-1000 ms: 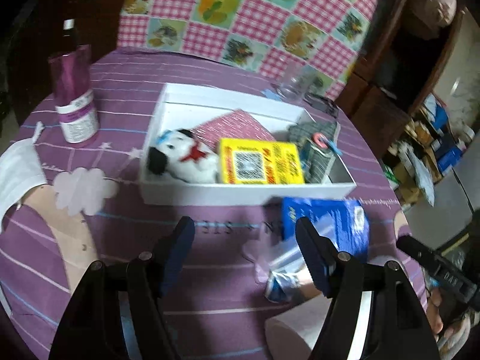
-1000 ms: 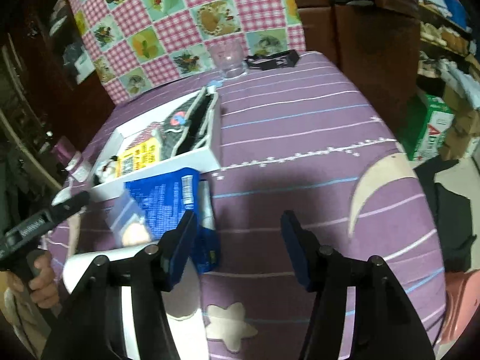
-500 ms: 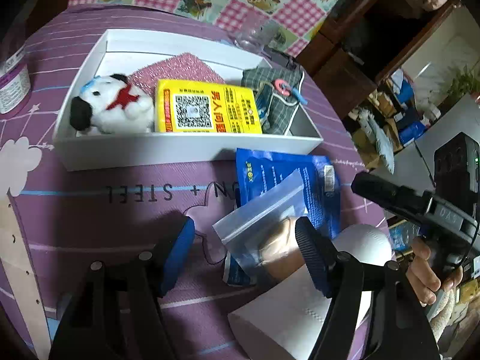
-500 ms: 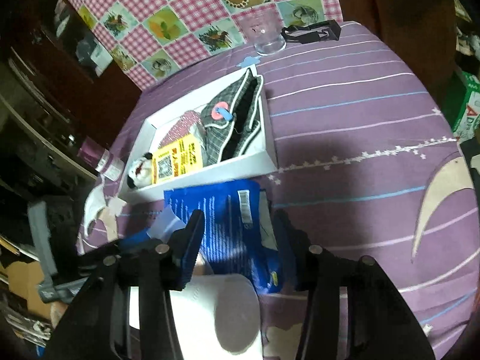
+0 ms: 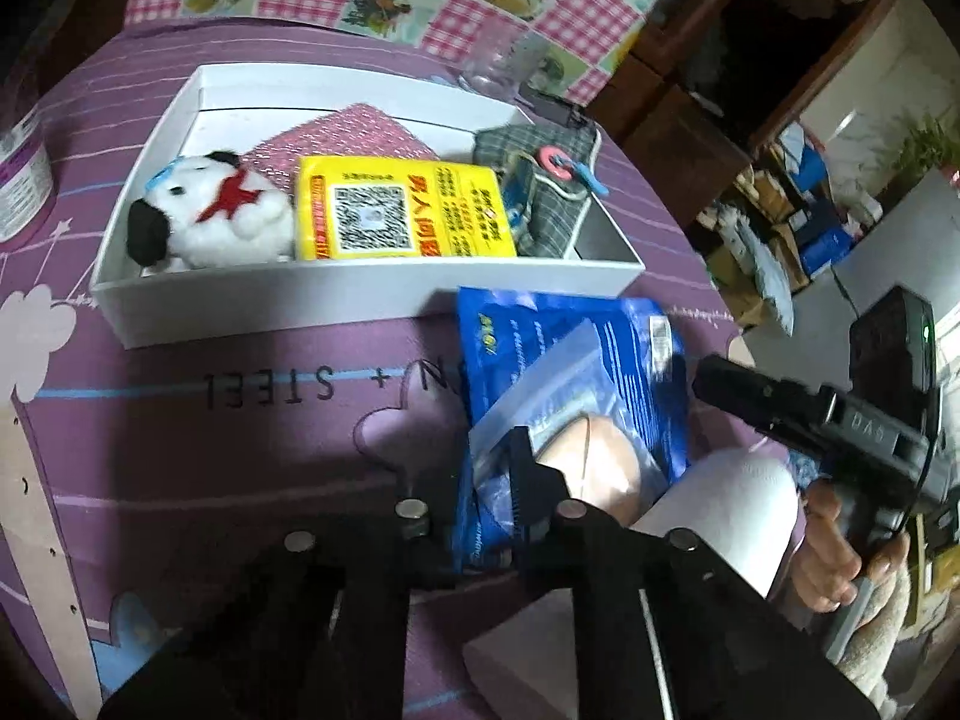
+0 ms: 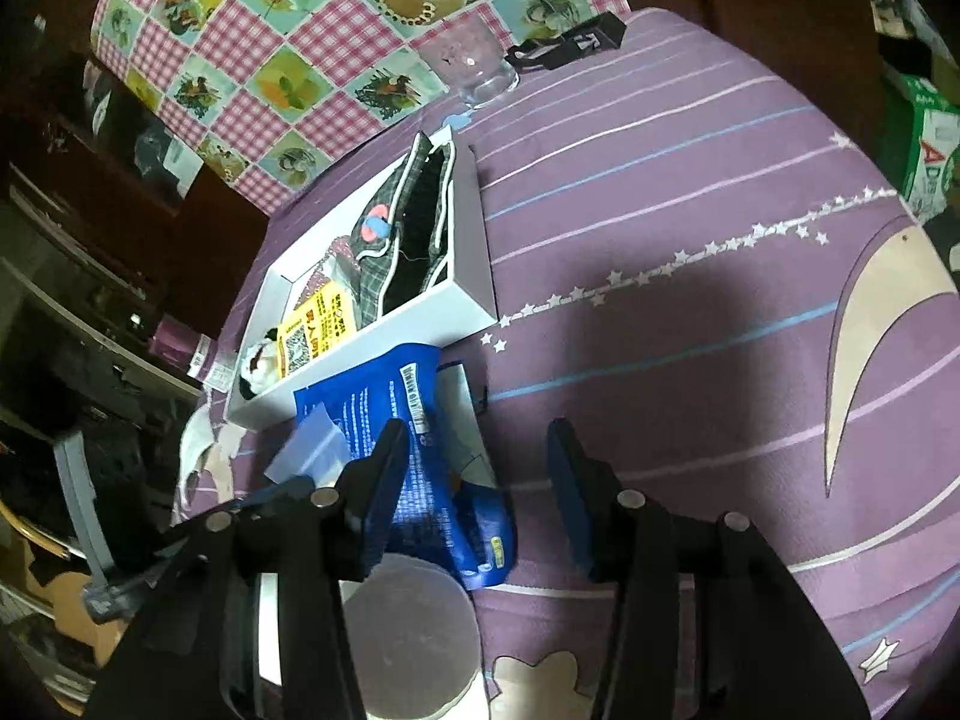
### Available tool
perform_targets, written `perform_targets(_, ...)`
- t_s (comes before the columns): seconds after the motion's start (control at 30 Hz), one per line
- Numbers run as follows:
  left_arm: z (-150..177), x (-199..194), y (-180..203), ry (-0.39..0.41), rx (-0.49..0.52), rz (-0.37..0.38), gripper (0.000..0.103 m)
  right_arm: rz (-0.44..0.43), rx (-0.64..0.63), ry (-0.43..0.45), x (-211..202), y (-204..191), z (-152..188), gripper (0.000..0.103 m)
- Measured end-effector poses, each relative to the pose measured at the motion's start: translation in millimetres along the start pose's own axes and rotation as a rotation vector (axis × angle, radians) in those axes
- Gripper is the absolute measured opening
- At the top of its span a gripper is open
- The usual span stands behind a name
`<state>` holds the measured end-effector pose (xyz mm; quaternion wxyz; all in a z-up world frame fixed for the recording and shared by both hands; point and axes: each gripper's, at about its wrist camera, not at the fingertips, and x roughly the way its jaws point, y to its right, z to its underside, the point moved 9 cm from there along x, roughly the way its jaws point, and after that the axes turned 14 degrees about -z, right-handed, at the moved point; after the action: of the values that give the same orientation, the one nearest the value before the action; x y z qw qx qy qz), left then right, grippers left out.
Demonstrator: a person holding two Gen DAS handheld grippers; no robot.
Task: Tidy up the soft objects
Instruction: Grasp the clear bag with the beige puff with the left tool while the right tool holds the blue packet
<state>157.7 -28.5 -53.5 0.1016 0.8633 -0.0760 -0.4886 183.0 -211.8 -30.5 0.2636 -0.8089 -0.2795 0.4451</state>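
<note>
The desk [image 5: 252,450] wears matt purple printed cloth. At twelve o'clock, the white box [image 5: 360,300] looks like smooth matt card; in it sit a fluffy plush dog [image 5: 210,210], a glossy yellow plastic pack [image 5: 402,210] and a checked woven pouch [image 5: 552,192]. The blue pouch [image 5: 540,324] is shiny film. The glass [image 6: 474,66] is clear.

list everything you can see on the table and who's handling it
box: 1, white, open, centre of purple table
plush dog: 1, white and black, box's left end
packet: 1, yellow, middle of box
pouch: 1, grey plaid, box's right end
blue bag: 1, in front of box
clear bag: 1, on blue bag
tissue roll: 1, white, near edge
glass: 1, clear, behind box
bottle: 1, purple label, far left
left gripper: black, shut on clear bag
right gripper: black, blue pads, open, nothing gripped
hand: holds right gripper
</note>
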Motion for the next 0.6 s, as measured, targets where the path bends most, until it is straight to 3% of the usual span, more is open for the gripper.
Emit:
perform_targets(0.2,-16,-19,-14,0.089,-0.049,-0.015,0.002,0.06,-0.027,0.015,-11,0,-4,0.049)
perform_targets(0.33,-25,-31,-25,0.159,-0.079,-0.076,0.002,0.049,0.016,0.031,-28,-4,-9,0.049)
perform_targets(0.6,-31,-36,-30,0.185,-0.097,-0.114,0.002,0.11,-0.004,0.023,-52,-37,-30,0.049)
